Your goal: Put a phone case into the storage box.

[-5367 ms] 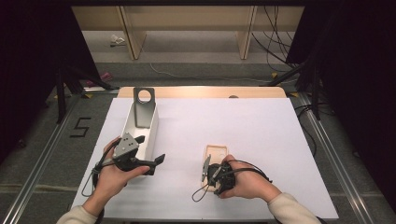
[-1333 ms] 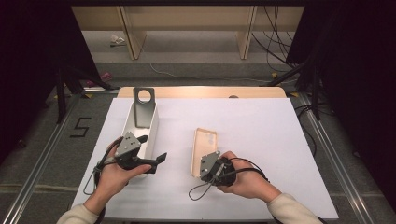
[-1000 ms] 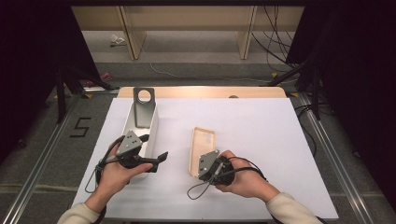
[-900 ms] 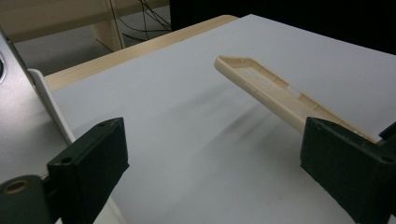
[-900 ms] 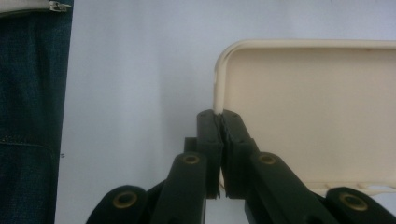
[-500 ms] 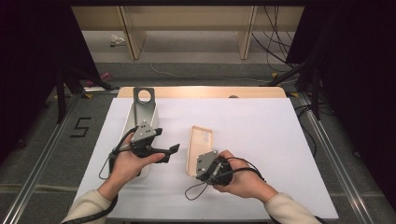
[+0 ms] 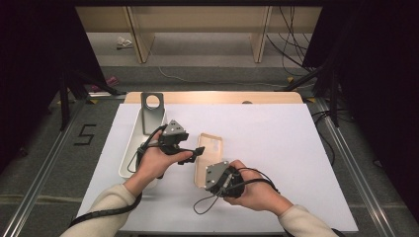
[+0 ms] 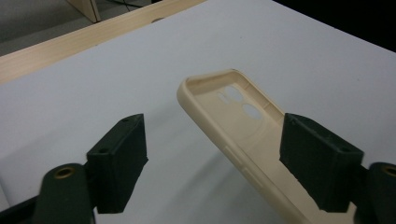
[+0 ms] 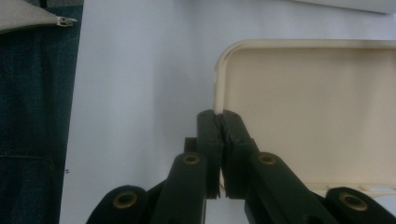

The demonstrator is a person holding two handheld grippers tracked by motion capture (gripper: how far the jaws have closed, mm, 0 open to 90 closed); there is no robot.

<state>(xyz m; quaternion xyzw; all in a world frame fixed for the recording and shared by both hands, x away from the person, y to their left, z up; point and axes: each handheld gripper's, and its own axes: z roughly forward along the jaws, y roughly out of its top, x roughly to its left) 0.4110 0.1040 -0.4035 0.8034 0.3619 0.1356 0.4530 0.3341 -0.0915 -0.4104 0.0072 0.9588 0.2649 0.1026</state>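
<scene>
White tabletop (image 7: pixel 276 143), tray (image 7: pixel 129 148) at left. Left gripper (image 7: pixel 193 154) has been narrowing its jaws, not yet touching; case (image 8: pixel 243 126) rim sits between them, long axis running away from the person. Right gripper (image 9: pixel 218 122) is clamped on the case's near edge, holding it tilted up off the table.

Right tool (image 9: pixel 219 122): jaws pressed together on the rim of the beige phone case (image 9: pixel 308 112), at its side wall below a rounded corner. Case interior faces the camera. White worktop (image 9: pixel 140 70) behind. Blue denim fabric (image 9: pixel 30 107) along left edge.
</scene>
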